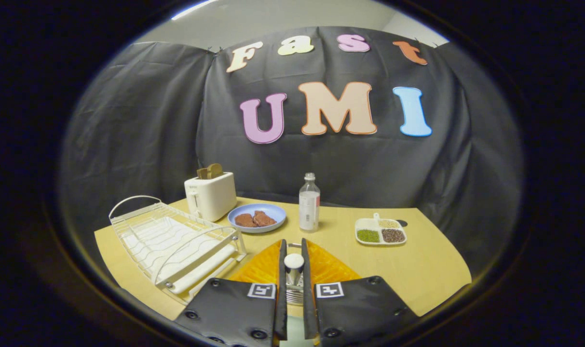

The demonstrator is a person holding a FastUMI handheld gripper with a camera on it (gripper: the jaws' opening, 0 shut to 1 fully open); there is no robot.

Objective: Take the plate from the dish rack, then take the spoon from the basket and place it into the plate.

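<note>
My jaws (293, 277) are clamped on the spoon (294, 270), its handle end upright between them, over the orange plate (263, 270) on the worktop (417, 270). Left: empty white dish rack (171, 243). Beyond: blue plate (257, 218), bottle (309, 203), toaster (210, 195).

my gripper (293, 262) clamps the spoon (293, 270) by its shiny metal handle, end pointing up, right over the orange plate (263, 270) on the near table; the white wire dish rack (171, 243) sits left.
</note>
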